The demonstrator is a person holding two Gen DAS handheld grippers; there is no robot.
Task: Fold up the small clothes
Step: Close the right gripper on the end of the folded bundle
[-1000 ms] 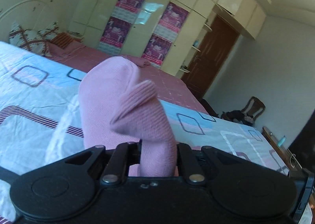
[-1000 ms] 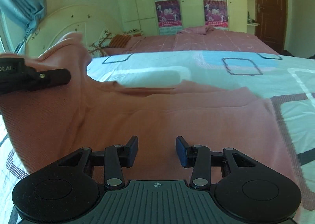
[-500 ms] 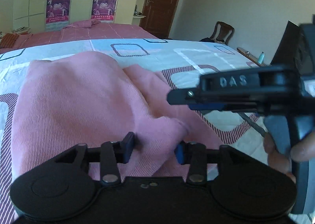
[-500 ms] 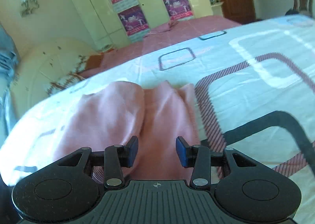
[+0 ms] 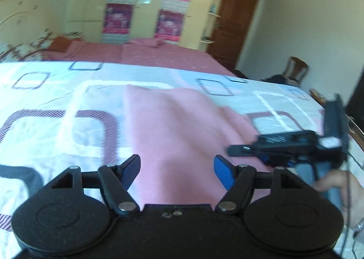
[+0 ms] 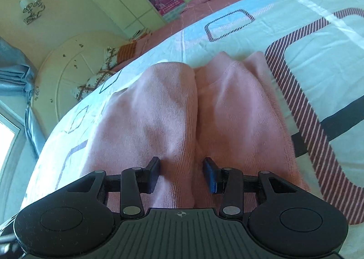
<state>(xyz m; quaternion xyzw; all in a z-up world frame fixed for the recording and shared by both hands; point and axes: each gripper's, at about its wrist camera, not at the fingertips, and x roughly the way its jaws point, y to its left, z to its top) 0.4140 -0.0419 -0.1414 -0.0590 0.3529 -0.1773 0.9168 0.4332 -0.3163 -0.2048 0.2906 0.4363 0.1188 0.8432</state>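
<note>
A pink knit garment (image 5: 173, 127) lies folded on the patterned bedsheet (image 5: 56, 104). My left gripper (image 5: 177, 169) is open and empty, held just above the garment's near edge. The right gripper shows in the left wrist view (image 5: 284, 143) at the garment's right side, held by a hand. In the right wrist view the garment (image 6: 182, 108) shows two folded lobes side by side. My right gripper (image 6: 181, 173) is open over its near end, the jaws astride the seam between the lobes, gripping nothing.
The bed runs back to a pink cover (image 5: 141, 54) and pillows (image 6: 113, 54) by a white headboard (image 6: 66, 72). Wardrobes with posters (image 5: 147, 4) line the far wall. A brown door (image 5: 234, 22) and a chair (image 5: 295, 72) stand at right.
My left gripper has let go of the pink garment, opened wide and drawn back. The garment now lies folded on the bed. The right gripper stays open over it.
</note>
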